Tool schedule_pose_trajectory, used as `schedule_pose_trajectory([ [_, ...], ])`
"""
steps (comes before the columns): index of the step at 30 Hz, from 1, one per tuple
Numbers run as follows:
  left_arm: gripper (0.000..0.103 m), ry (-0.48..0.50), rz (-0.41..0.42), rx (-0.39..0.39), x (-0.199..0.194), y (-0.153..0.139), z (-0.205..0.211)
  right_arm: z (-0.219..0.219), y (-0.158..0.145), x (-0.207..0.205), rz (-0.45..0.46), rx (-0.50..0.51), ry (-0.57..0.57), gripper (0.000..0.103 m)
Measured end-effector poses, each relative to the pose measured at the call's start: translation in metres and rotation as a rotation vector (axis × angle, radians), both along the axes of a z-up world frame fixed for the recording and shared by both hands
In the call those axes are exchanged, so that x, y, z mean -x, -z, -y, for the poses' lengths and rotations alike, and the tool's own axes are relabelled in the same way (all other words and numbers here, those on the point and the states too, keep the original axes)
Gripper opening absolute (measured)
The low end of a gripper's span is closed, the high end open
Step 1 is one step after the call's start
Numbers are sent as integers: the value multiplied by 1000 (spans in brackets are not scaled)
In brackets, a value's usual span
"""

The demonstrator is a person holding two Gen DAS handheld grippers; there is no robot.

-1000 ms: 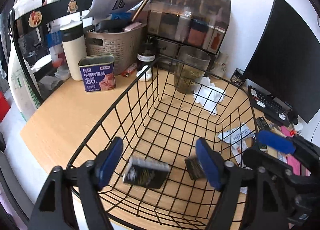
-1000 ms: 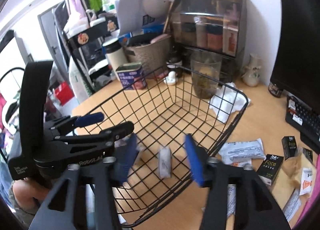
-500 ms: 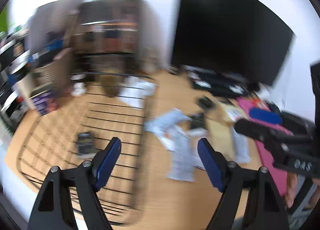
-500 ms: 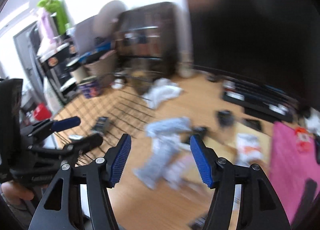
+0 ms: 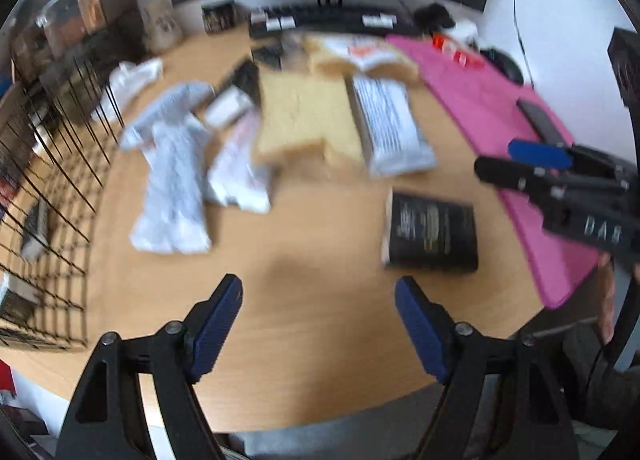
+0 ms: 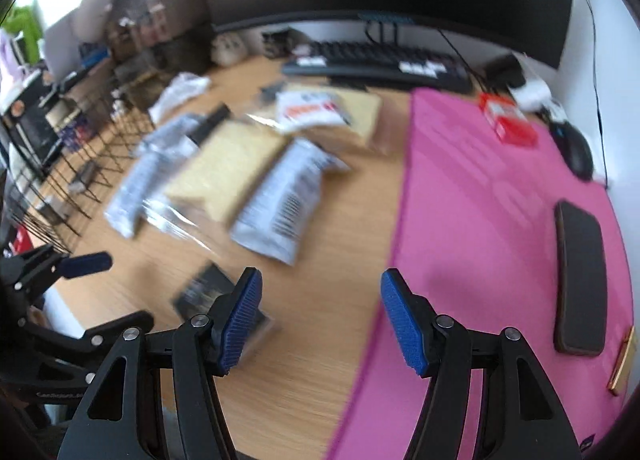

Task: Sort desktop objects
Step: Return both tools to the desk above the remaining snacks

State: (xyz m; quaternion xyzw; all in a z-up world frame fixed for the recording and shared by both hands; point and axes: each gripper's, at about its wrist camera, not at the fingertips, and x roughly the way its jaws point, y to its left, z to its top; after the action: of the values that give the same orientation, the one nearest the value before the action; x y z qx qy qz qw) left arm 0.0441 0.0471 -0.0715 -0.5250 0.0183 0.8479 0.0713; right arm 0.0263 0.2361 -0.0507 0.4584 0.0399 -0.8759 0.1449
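Left wrist view: both grippers (image 5: 319,322) (image 6: 321,318) hanging open, empty; wire basket (image 5: 52,195) holding few items; packets (image 5: 172,187) beside it awaiting sorting.

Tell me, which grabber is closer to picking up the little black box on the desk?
Probably the left. The black box lies just ahead of the left gripper, whose jaws stand open and empty. In the right gripper's view, the box sits off beside its left finger.

A small black box (image 5: 432,232) lies flat on the desk; blurred white packets (image 5: 172,183) lie near a wire basket (image 5: 48,187).
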Motion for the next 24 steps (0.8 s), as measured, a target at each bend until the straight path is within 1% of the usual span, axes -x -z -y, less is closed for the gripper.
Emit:
schedule_pose_trajectory([
  [3,81,9,9,8,1,6,-6,9,7,0,-11,-50,-25,62],
  [8,81,3,7,16,12,11,-6,21,22,-5,28,-101,-68,62],
  [12,81,-38,-9,47,28,10,6,31,21,-14,49,-62,-99,63],
  [15,81,-56,-14,33,33,5,15,36,21,-16,63,-36,-122,63],
  [17,81,-65,-34,29,30,-3,20,33,17,-15,57,-18,-105,63],
  [19,81,-64,-41,2,28,-10,20,24,12,-13,39,-5,-73,63],
  [21,81,-30,-42,-37,24,-16,13,14,7,-10,30,4,-42,63],
  [24,81,22,-47,-30,22,-18,-8,0,1,-9,23,8,-5,63],
])
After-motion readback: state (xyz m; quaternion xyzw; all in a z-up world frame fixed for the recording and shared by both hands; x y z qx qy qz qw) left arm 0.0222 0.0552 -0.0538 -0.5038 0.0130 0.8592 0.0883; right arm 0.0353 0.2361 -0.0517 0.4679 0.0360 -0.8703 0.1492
